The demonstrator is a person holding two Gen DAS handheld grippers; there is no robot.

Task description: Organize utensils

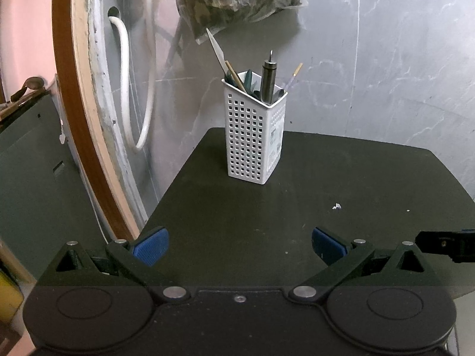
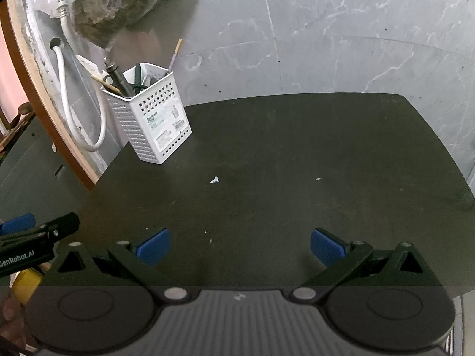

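The left tool [image 1: 240,246] and right tool [image 2: 240,244] are both wide open, holding nothing, above the dark surface [image 2: 297,148]. The utensils [image 1: 268,78] stand in the white basket [image 1: 252,139].

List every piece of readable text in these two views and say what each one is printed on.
"GenRobot.AI": white lettering on the black body of the left gripper, seen at the edge of the right wrist view; its first letter is partly cut off.
White paper label on the white perforated plastic utensil holder: teal heading, small print and barcode, all too blurred to read.
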